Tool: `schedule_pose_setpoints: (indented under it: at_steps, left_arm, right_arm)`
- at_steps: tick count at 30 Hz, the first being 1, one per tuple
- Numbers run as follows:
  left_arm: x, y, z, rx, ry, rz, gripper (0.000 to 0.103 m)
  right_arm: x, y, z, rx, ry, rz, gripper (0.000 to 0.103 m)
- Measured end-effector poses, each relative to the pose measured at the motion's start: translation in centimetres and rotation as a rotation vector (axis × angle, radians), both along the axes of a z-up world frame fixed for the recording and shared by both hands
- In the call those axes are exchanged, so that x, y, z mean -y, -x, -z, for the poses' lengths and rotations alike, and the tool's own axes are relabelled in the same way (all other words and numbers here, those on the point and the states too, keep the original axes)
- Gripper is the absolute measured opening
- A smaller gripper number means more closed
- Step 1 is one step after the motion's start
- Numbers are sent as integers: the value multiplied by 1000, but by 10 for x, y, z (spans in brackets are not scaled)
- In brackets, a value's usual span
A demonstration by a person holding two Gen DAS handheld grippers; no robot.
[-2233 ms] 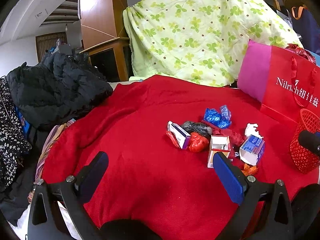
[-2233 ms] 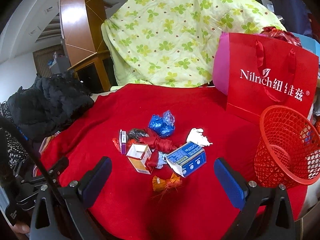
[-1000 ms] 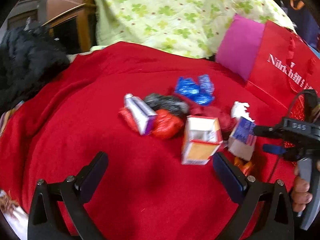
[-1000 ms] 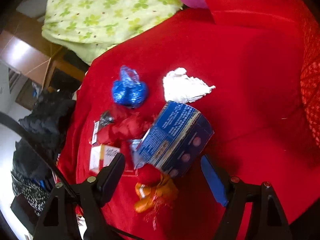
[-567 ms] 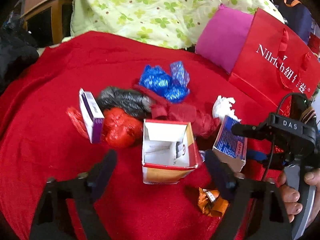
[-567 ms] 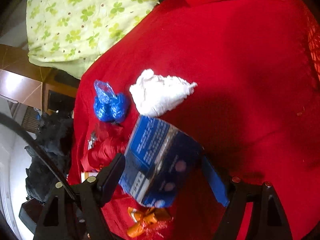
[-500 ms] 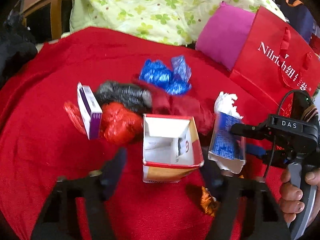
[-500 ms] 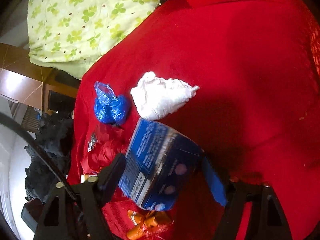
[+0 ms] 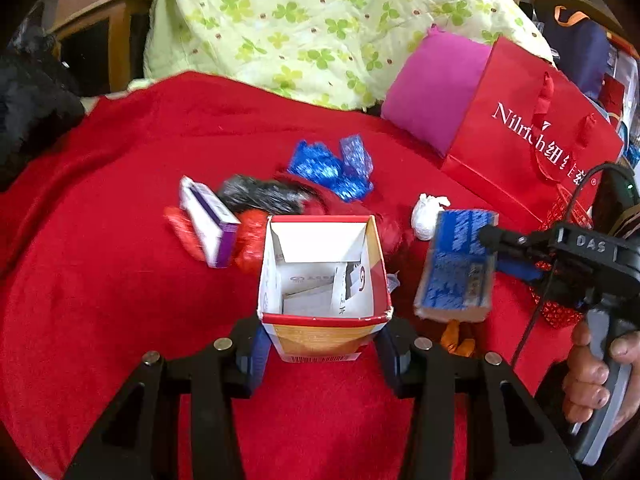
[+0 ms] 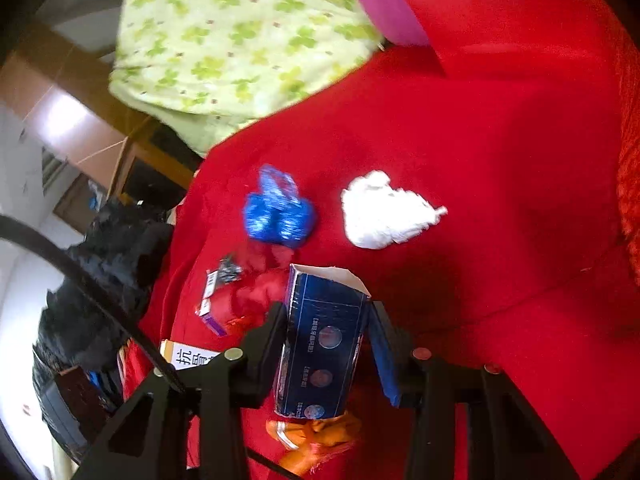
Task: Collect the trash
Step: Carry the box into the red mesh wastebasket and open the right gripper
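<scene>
Trash lies in a loose heap at the centre of the red blanket (image 9: 100, 280), and two pieces of it are already clamped. In the left wrist view the left gripper (image 9: 322, 350) has its blue pads pressed against both sides of the open orange-and-white carton (image 9: 322, 280), low in the middle of the frame, mouth facing the camera. To its right the right gripper (image 9: 504, 256) pinches the blue box (image 9: 456, 264), which is tilted; a hand (image 9: 596, 376) holds that tool at the lower right edge. The right wrist view shows what the other hides: the blue box's dark face (image 10: 324, 344) squeezed between the narrow fingers, with an orange wrapper (image 10: 316, 436) under it. Above it sit the white tissue wad (image 10: 384, 212) and the blue foil wrapper (image 10: 278, 214), apart from each other. Only the left view shows the purple-and-white box (image 9: 208, 224), the black bag (image 9: 260, 196), and the red paper bag (image 9: 524, 136) at the upper right. A green clover quilt (image 9: 320, 20) fills the top.
</scene>
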State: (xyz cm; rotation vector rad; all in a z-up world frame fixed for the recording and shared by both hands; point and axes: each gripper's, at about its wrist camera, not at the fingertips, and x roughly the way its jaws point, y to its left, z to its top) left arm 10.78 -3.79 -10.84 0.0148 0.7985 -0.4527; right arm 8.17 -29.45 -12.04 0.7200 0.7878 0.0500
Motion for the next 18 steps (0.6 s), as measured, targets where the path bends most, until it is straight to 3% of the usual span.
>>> schedule_pose_setpoints:
  at_steps: [4, 9, 14, 18]
  left_arm:
    - [-9, 14, -23, 40, -9, -12, 49]
    - [10, 26, -48, 80, -21, 30, 49]
    - [70, 39, -79, 98, -15, 178, 49]
    - [139, 44, -104, 95, 0, 311, 49]
  right_arm:
    - [-4, 22, -30, 78, 50, 5, 44]
    - [8, 55, -76, 205, 89, 54, 44]
    - [48, 104, -123, 324, 148, 155, 44]
    - [96, 146, -148, 360, 201, 261, 44]
